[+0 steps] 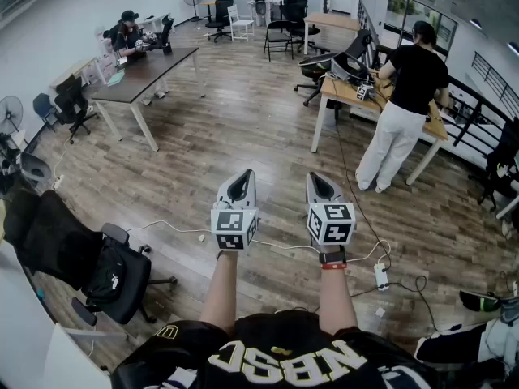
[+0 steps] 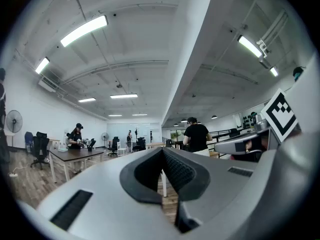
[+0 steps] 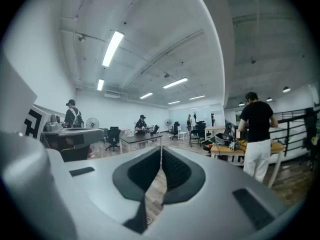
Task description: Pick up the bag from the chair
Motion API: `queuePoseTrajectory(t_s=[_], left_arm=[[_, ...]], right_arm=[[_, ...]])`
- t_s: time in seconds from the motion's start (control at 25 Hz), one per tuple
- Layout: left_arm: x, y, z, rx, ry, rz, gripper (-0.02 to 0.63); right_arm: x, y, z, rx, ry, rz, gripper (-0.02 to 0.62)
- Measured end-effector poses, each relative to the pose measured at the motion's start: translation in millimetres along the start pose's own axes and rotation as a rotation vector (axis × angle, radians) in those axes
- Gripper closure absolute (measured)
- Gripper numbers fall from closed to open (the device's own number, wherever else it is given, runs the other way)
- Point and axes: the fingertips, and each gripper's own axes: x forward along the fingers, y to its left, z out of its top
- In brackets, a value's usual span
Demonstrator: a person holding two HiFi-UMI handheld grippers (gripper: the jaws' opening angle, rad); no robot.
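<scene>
A black bag (image 1: 108, 272) rests on the seat of a black office chair (image 1: 57, 241) at the lower left of the head view. My left gripper (image 1: 239, 178) and right gripper (image 1: 319, 180) are held out side by side over the wooden floor, well to the right of the chair. Both are shut with nothing between their jaws. In the left gripper view the left gripper (image 2: 162, 150) points level into the room. The right gripper (image 3: 161, 151) in the right gripper view also faces the far tables. Neither gripper view shows the bag or the chair.
A dark table (image 1: 146, 70) stands at the far left with a seated person (image 1: 126, 32) behind it. A person in black and white (image 1: 403, 108) stands at a wooden desk (image 1: 357, 97) to the right. White cables and a power strip (image 1: 381, 276) lie on the floor below my grippers.
</scene>
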Motion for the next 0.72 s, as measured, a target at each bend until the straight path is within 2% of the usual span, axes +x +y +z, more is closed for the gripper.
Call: queuePoseTrajectory(t_s=[0.2,0.36,0.56,0.72], left_arm=[[-17,9,-4,0.004,0.007,0.049,0.592],[-39,23,-3,0.008,0.007,0.124,0.591],[-77,47,1,0.035,0.010,0.247,0.591],[-126,74,4,0.048,0.011,0.388,0.591]], right_arm=[[0,12,-4,-0.004,0.002,0.038,0.580],[6,33,-5,-0.004,0.003,0.110,0.577],[18,73,-4,0.020,-0.007,0.221,0.577],[24,125,-15,0.000,0.012,0.359,0.578]])
